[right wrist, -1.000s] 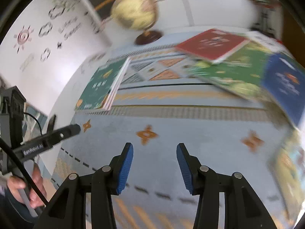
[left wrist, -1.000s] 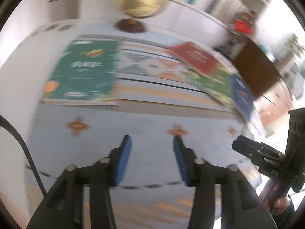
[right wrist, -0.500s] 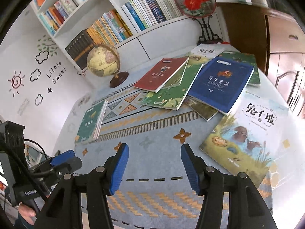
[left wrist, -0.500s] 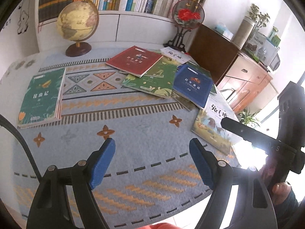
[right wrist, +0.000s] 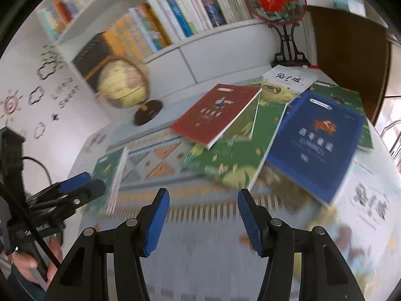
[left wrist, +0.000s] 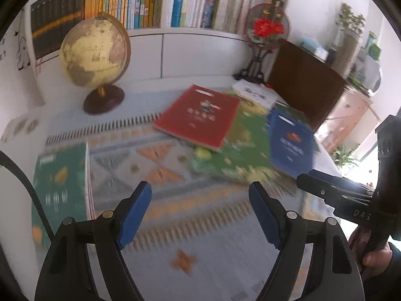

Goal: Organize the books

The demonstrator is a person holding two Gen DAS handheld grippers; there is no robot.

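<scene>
Hovering over the patterned cloth on the worktop [right wrist: 200, 250], I have both tools released and carrying nothing: the left gripper [left wrist: 200, 213] stands wide apart, the right gripper [right wrist: 203, 215] somewhat less so, and only bare cloth shows between each pair of fingers. The books to be sorted lie ahead of me, none lifted. A lone green book [left wrist: 60, 190] rests flat at the left edge of the cloth, just beside my left fingers [left wrist: 135, 213] and a little ahead of them, its long side running away from me. The loose pile sits further off to the right: a red book [right wrist: 218, 113] on top of a larger green book [right wrist: 233, 158], with a blue book [right wrist: 318, 145] overlapping them and a pale picture book [right wrist: 371, 208] nearest my right side. A globe [left wrist: 95, 52] stands behind, well clear. I judge the pile is the right hand's business, since the blue book lies just ahead and right of those fingers, its long axis slanting away to the upper right, while the left hand is nearer the lone green one. Motion blur hides the book edges, so I cannot tell where a corner overhangs.
</scene>
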